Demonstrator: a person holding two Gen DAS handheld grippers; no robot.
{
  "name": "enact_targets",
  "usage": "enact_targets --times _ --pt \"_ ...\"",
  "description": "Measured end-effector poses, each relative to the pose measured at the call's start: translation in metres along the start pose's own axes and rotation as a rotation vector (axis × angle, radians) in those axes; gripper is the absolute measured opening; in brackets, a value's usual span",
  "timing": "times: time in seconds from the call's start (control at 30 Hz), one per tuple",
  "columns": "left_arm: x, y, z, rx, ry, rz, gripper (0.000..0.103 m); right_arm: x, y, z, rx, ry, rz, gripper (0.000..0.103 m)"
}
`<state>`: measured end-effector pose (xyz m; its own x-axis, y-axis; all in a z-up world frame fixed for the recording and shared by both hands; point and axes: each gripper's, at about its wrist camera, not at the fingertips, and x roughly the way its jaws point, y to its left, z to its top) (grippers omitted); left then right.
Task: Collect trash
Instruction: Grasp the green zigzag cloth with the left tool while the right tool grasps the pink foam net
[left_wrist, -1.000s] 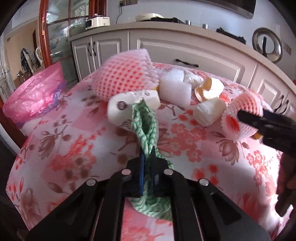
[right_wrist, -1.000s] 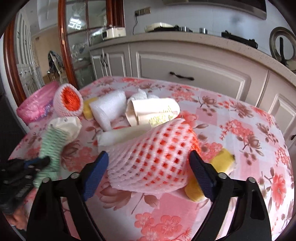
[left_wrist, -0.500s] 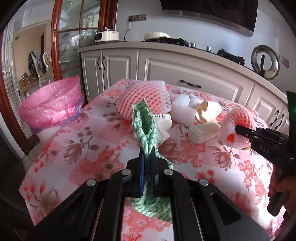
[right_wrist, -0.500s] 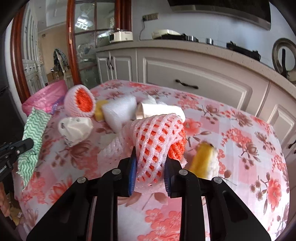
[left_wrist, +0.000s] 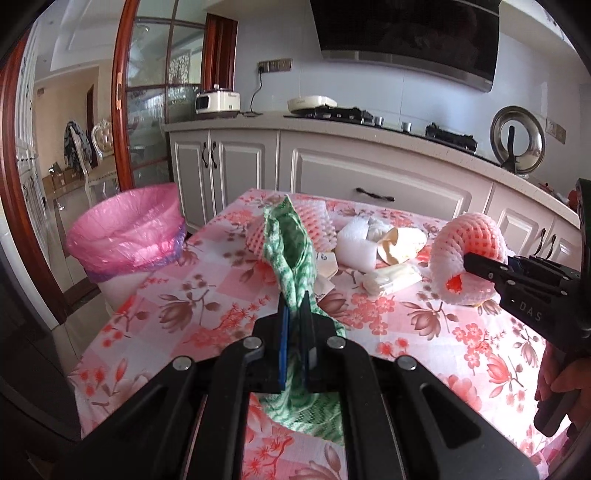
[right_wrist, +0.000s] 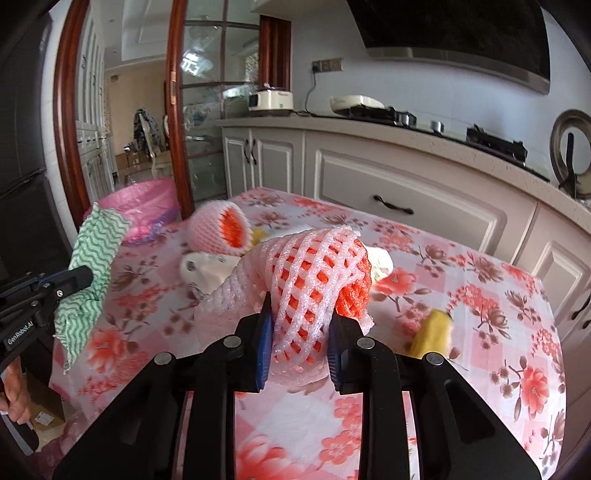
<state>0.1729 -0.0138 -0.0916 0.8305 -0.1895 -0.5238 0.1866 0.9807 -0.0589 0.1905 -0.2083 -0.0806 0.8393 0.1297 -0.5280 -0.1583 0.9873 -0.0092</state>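
Note:
My left gripper (left_wrist: 294, 325) is shut on a green-and-white wavy cloth (left_wrist: 291, 251), held up above the flowered table; the same cloth (right_wrist: 94, 266) hangs from that gripper (right_wrist: 83, 275) at the left of the right wrist view. A pink foam fruit net (right_wrist: 317, 280) is squeezed between the blue pads of my right gripper (right_wrist: 300, 339), lifted off the table. In the left wrist view that net (left_wrist: 467, 254) sits at the tip of the right gripper (left_wrist: 469, 260). A bin lined with a pink bag (left_wrist: 127, 230) stands beyond the table's left edge.
On the flowered tablecloth (left_wrist: 207, 306) lie another pink foam net (left_wrist: 314, 221), white foam wrap (left_wrist: 354, 240), paper cups (left_wrist: 402, 242) and a yellow piece (right_wrist: 432, 332). White cabinets (left_wrist: 369, 181) run behind the table. A hand (left_wrist: 565, 380) grips the right tool.
The right gripper closed on the pink foam net and lifted it. Both grippers rose and pulled back from the table, the left still carrying the green cloth; the pink bin came more into view.

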Motion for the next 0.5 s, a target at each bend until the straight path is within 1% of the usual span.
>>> enact_targets --times 0.27,0.4,0.5 --pt "-0.038 0.0 0.003 0.001 -0.072 -0.004 0.005 -0.034 0.036 0.016 -0.044 -0.071 0.08 0.025" --pt "-0.051 0.005 0.005 0.001 -0.097 0.002 0.005 -0.041 0.05 0.022 -0.058 -0.086 0.11 0.025" --pt "-0.059 0.011 0.004 -0.001 -0.108 0.01 0.005 -0.041 0.06 0.026 -0.056 -0.09 0.15 0.025"
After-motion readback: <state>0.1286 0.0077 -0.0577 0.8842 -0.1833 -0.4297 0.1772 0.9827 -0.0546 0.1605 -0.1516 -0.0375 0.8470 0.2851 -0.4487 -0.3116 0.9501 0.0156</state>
